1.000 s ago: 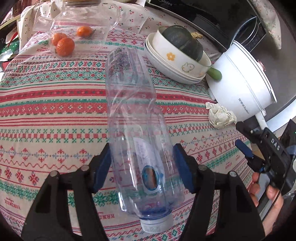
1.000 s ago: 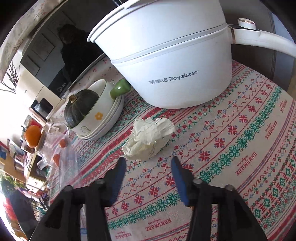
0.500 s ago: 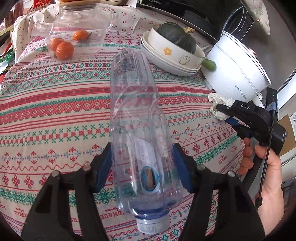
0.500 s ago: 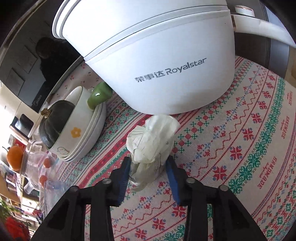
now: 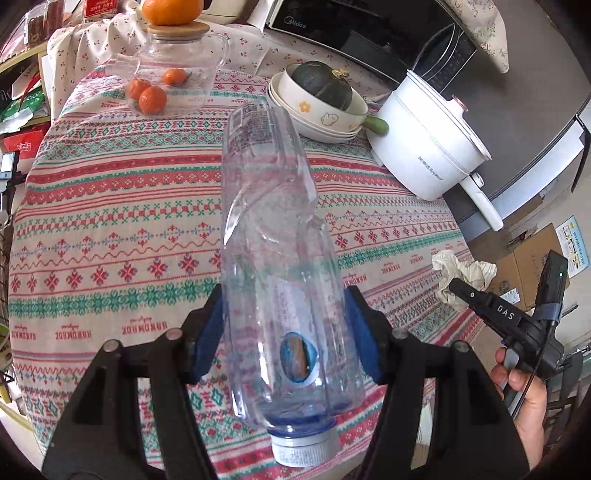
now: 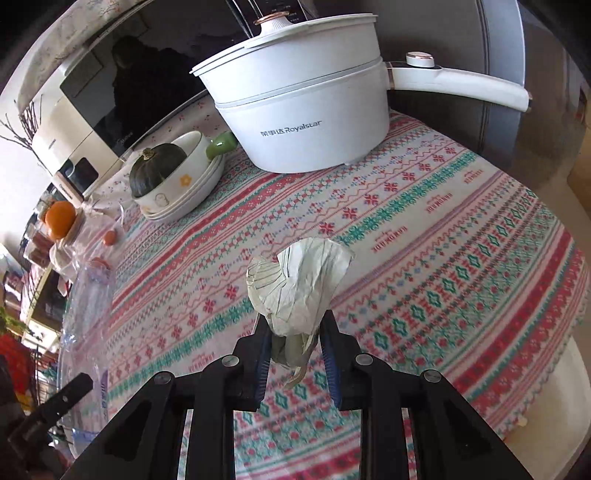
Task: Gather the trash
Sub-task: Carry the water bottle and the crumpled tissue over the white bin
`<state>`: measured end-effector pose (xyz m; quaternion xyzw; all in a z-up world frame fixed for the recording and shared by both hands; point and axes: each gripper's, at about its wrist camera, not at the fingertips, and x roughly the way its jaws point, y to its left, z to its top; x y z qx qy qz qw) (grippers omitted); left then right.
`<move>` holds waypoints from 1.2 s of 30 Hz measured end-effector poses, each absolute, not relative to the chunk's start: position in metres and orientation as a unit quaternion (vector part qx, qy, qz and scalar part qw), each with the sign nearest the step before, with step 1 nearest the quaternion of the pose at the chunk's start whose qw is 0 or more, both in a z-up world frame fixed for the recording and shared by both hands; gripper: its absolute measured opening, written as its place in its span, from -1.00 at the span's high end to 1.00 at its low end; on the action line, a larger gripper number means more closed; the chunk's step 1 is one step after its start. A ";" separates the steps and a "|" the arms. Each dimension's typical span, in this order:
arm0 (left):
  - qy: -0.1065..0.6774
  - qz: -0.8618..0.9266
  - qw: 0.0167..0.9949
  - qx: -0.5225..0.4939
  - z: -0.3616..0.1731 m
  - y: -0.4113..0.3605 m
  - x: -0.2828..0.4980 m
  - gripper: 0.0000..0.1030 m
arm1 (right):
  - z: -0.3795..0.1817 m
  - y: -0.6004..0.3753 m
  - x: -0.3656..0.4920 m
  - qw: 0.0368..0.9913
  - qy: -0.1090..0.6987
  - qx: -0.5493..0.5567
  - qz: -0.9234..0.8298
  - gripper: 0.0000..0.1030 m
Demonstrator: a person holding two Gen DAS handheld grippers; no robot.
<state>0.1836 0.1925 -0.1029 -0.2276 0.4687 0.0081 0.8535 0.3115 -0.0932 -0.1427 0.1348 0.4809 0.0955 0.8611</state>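
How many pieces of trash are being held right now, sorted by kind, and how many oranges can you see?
Plastic bottle: 1
Crumpled paper: 1
Small oranges in the clear bag: 3
Large orange on the jar lid: 1
Total: 6

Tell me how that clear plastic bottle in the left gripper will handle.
The plastic bottle looks empty, so probably light. Its wall is already dented, so likely soft and apt to buckle under the left gripper. Smooth and round, it may slip or roll.

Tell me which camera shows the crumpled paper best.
The right wrist view: the crumpled paper sits centered, pinched in the right tool. The left wrist view shows it small at the right edge, partly behind that tool.
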 end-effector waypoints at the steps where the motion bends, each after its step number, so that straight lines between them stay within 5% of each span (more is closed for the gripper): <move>1: 0.469 0.007 0.853 -0.228 -0.101 0.190 0.175 -0.25 | -0.141 -0.100 0.300 0.860 0.483 0.136 0.096 0.49; 18: 0.456 -0.083 0.862 -0.205 -0.094 0.131 0.089 -0.25 | -0.121 -0.164 0.176 0.853 0.496 0.105 0.120 0.49; 36: 0.504 -0.264 0.816 -0.105 -0.114 -0.049 0.091 -0.26 | -0.145 -0.305 0.130 0.846 0.505 0.168 0.039 0.47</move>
